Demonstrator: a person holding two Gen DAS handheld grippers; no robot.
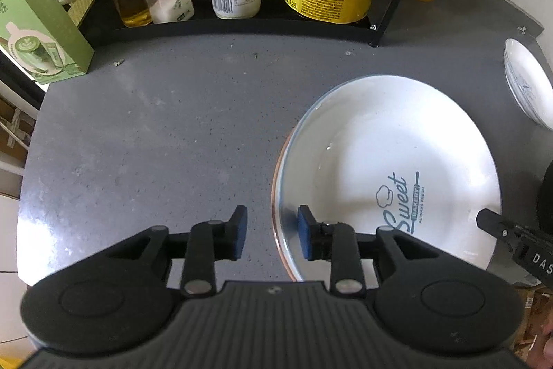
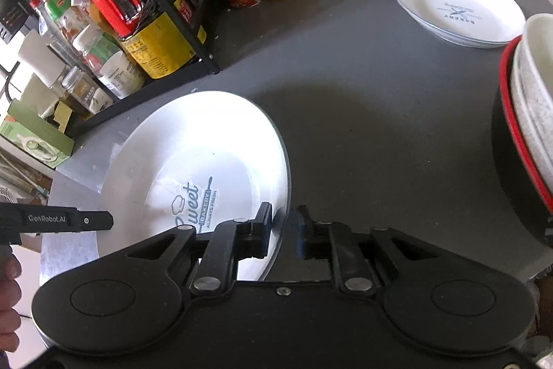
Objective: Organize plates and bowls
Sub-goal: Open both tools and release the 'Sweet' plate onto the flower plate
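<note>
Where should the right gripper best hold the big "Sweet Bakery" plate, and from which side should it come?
Probably at the thin raised rim on the right side of the Sweet Bakery plate, coming in low from the near edge. The plate lies flat on the grey countertop, so only the rim gives a pinch. The right gripper already straddles that rim, jaws open.

Counted on the counter: two white plates [image 2: 193, 161] [image 2: 459, 6], two stacked bowls [image 2: 532, 113] at three o'clock, two grippers [image 2: 281, 230] [image 1: 273, 232].

Grey speckled countertop [image 1: 155, 134] – black wire rack [image 2: 204, 33] of bottles at back, glare on left edge.
</note>
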